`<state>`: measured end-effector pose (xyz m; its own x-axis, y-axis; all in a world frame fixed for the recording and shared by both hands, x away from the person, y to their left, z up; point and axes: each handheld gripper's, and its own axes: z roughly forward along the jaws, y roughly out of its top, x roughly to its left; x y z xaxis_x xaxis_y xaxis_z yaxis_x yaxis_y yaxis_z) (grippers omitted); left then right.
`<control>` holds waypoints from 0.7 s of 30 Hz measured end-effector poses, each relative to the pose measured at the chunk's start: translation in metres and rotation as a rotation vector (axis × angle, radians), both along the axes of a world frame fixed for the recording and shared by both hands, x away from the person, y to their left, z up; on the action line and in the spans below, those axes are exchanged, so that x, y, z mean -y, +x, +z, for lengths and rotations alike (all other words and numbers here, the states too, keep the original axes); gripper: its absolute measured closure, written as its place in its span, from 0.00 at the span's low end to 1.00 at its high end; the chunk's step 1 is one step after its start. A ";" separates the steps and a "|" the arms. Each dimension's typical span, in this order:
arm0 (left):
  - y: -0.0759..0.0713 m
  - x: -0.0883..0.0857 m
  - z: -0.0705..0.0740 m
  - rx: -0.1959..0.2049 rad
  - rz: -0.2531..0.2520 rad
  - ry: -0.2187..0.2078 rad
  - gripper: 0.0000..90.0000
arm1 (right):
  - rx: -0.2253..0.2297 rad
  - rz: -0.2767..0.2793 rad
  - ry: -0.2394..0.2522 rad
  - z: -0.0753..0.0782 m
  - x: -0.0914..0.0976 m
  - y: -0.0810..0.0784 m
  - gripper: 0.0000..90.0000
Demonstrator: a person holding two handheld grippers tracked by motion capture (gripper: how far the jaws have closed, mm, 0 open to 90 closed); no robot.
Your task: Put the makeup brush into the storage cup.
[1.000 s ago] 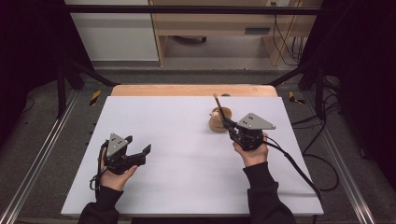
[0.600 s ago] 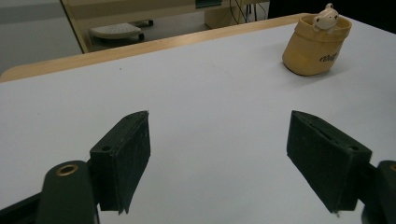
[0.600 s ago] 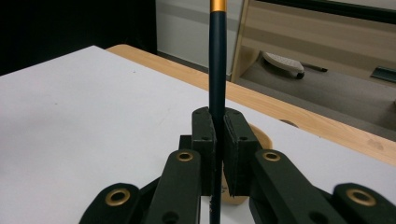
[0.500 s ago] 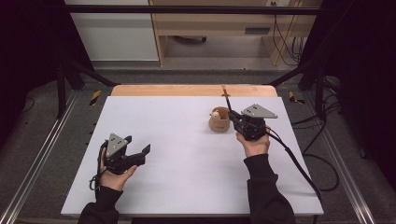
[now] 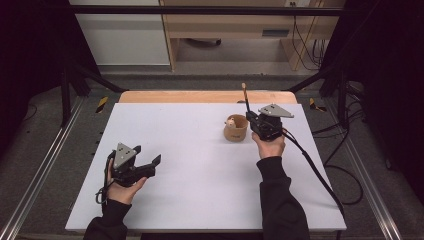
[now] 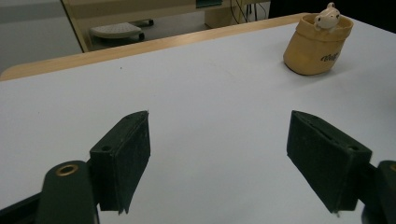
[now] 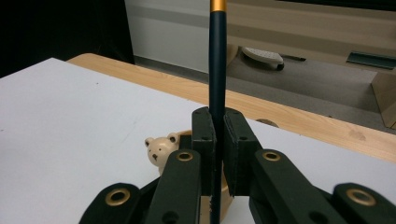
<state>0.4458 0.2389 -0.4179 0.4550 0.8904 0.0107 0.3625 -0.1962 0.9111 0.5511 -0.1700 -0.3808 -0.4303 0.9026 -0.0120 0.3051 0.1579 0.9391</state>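
While our right hand-held gripper (image 5: 248, 116) is clamping the dark pen (image 7: 217, 56) upright, we are holding it just beside the tan cup (image 5: 236, 128), where a small bear figure (image 6: 326, 15) is sitting. Our left hand-held gripper (image 5: 150, 166) is hovering apart over the white bench (image 5: 200, 185), shelving and cables standing beyond.
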 end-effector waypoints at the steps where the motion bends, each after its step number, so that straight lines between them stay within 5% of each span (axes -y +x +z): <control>1: 0.000 0.000 0.000 0.001 0.001 -0.004 0.24 | -0.001 -0.002 0.004 -0.001 -0.001 0.002 0.94; 21: 0.000 -0.002 0.000 0.004 0.002 -0.015 0.23 | -0.016 -0.025 0.034 -0.002 -0.006 0.029 0.94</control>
